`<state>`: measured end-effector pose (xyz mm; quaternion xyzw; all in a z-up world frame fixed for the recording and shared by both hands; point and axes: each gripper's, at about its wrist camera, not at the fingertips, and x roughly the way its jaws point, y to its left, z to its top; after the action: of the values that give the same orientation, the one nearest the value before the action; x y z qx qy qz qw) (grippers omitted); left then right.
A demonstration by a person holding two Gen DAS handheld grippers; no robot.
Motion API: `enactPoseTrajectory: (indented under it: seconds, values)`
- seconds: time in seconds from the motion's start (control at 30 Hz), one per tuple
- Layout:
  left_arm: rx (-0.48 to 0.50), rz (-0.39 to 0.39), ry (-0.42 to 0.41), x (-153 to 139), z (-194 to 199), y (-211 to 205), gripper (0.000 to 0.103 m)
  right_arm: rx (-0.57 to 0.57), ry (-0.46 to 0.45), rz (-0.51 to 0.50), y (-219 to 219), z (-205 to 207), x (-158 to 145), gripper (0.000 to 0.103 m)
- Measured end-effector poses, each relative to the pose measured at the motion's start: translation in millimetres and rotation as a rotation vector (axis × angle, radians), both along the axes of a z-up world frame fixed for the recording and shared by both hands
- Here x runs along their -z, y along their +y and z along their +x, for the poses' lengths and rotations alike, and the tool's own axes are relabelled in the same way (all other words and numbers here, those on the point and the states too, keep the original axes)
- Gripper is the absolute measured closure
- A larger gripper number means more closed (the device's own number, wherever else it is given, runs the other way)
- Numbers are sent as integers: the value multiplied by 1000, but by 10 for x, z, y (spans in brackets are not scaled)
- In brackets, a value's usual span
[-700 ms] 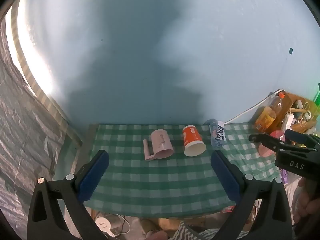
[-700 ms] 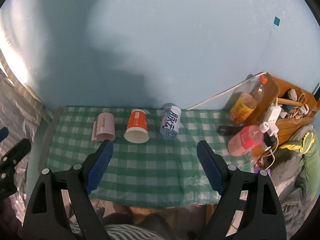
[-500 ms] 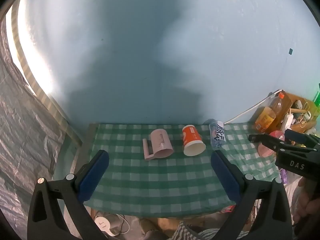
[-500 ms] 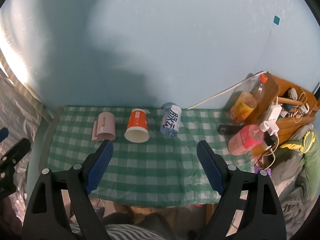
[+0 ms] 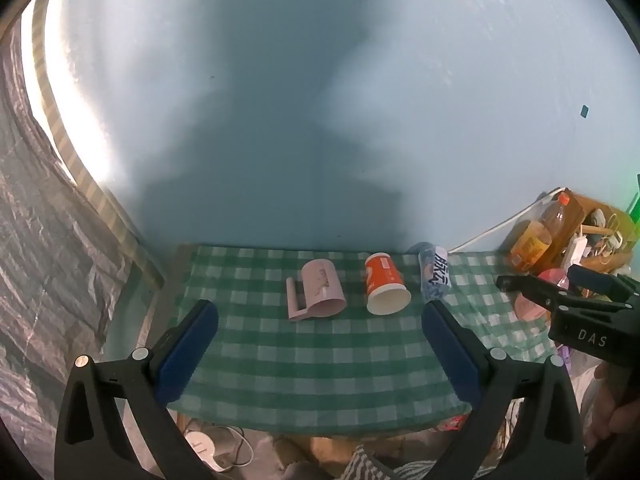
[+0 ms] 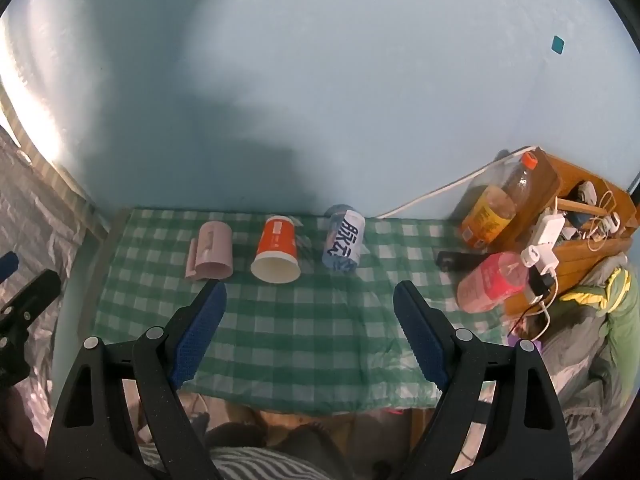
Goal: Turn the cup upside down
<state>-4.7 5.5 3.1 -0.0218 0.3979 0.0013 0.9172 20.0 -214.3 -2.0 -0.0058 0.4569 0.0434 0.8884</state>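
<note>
Three cups lie on their sides in a row near the back of a green checked tablecloth: a pink mug with a handle, an orange paper cup with its mouth toward me, and a blue-and-white cup. My left gripper is open and empty, well short of the cups above the table's front part. My right gripper is open and empty, also short of the cups; it shows at the right edge of the left wrist view.
A blue wall stands right behind the table. At the right are a bottle of orange drink, a pink bottle lying down, a wooden rack with chargers and cables, and bedding. Silver sheeting hangs at the left.
Almost nothing differs; both views have shifted very slightly. Both grippers stay open and the cups have not moved.
</note>
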Motion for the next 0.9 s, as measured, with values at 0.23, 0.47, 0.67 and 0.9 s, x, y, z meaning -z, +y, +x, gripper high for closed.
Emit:
enactPoseTrajectory:
  seconds: [0.23,0.47,0.67,0.9]
  values:
    - [6,16,-30,-30,-43,-39,0,2,0,-1,60,17,-6,18]
    - [6,20,-38,-24,-58,-83,0,3,-3,-3,21,2,-13,18]
    - [8,17,-39,-28,-50,-88,0,9,-12,2,-10,-16,-53,18]
    - [8,17,-41,-21,-27,-97,0,15,-22,-3,-33,-14,-46,18]
